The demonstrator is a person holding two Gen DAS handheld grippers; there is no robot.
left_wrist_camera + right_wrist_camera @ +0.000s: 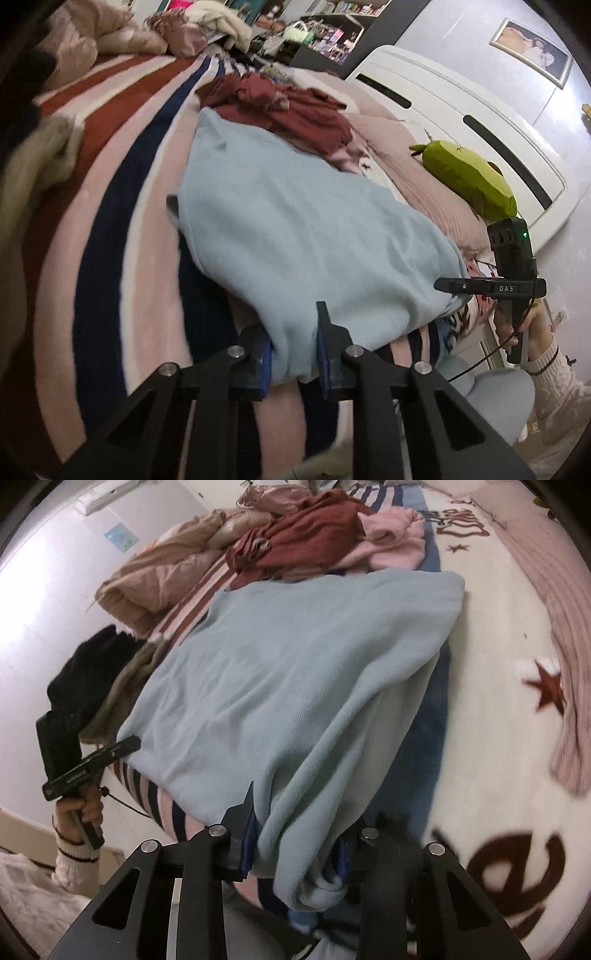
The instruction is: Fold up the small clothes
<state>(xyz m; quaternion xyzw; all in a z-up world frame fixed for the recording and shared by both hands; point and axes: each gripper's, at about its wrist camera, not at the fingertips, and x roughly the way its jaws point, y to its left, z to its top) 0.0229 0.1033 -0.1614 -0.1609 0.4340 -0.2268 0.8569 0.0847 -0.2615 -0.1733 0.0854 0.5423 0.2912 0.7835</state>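
Both grippers, left gripper (pixel 295 354) and right gripper (pixel 295 843), clamp the near hem of the light-blue sweater (pixel 295 236) lying on the bed (pixel 122 206), mid-fold; next, carry hem far toward collar.

One light blue garment (pixel 295 229) lies spread on the bed. Behind it sit one dark red garment (pixel 310 535) and one pink garment (pixel 391 542), heaped together. One black garment (pixel 85 672) and one olive-beige garment (pixel 125 686) lie at the bed's edge. Two grippers are present: the left gripper (pixel 295 354) and the right gripper (pixel 295 834), each with two fingers. Two hands hold them, the left hand (pixel 83 808) and the right hand (pixel 532 325). One green plush toy (pixel 465 177) rests by one white headboard (pixel 461 122). One framed picture (pixel 532 51) hangs on the wall. Two red stars (pixel 546 686) show clearly on the cream blanket (pixel 491 635).
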